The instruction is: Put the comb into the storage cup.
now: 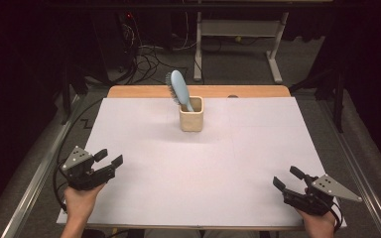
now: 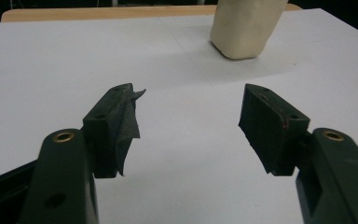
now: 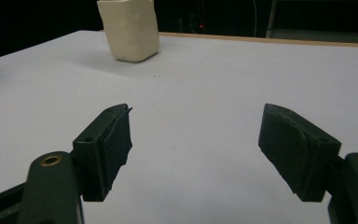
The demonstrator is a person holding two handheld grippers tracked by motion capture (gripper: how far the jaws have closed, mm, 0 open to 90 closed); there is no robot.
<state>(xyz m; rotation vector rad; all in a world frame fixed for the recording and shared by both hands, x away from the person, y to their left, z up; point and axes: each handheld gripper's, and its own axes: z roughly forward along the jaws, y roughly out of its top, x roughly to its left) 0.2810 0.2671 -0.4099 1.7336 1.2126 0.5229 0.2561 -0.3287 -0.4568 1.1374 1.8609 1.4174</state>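
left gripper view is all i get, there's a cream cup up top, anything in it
Observer: Yes. In the high view a light blue brush stands in the cup, bristle head up, leaning toward the left of that view.
Operator: where's the other gripper
Observer: The right gripper sits at the near right corner of the white sheet, jaws apart, nothing between them.
Operator: and mine, near the cup?
Observer: No. The left gripper is at the near left edge, well short of the cup, jaws open and empty.
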